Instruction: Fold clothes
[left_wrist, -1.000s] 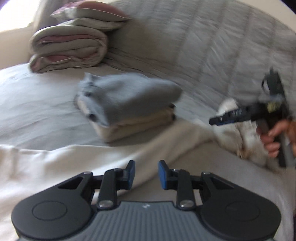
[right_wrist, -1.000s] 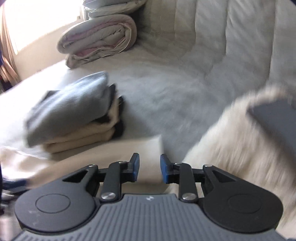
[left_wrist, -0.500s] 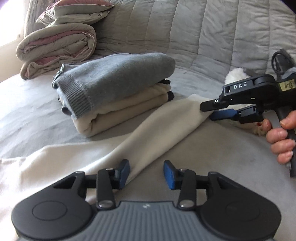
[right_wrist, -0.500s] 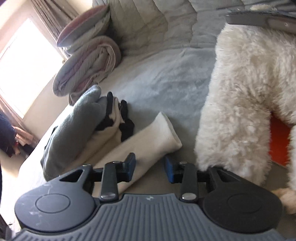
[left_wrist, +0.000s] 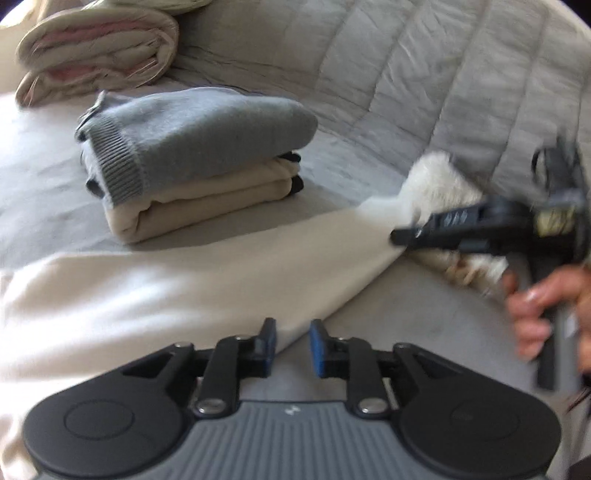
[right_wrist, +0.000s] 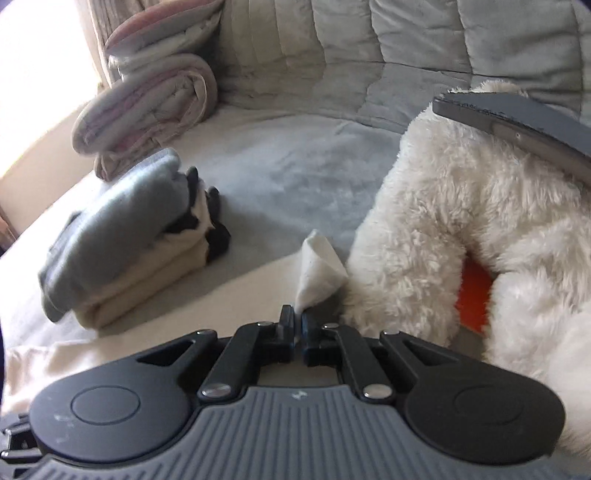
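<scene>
In the left wrist view the right gripper (left_wrist: 397, 236) and the hand (left_wrist: 543, 314) holding it are motion-blurred, the label unreadable. The cream garment (left_wrist: 147, 288) runs off the left edge. The rolled quilt (left_wrist: 96, 55) is cropped at the top.

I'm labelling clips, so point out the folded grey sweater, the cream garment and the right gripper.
folded grey sweater (left_wrist: 207, 129), left wrist view, top face
cream garment (right_wrist: 319, 271), right wrist view, pinched corner
right gripper (right_wrist: 298, 317), right wrist view, between fingertips

I see a smooth matt cream cloth (left_wrist: 155, 295) at six o'clock and a ribbed grey knit sweater (left_wrist: 192, 129) at ten. At three, shaggy white fleece (right_wrist: 461, 221); my gripper bodies look matt black plastic.
</scene>
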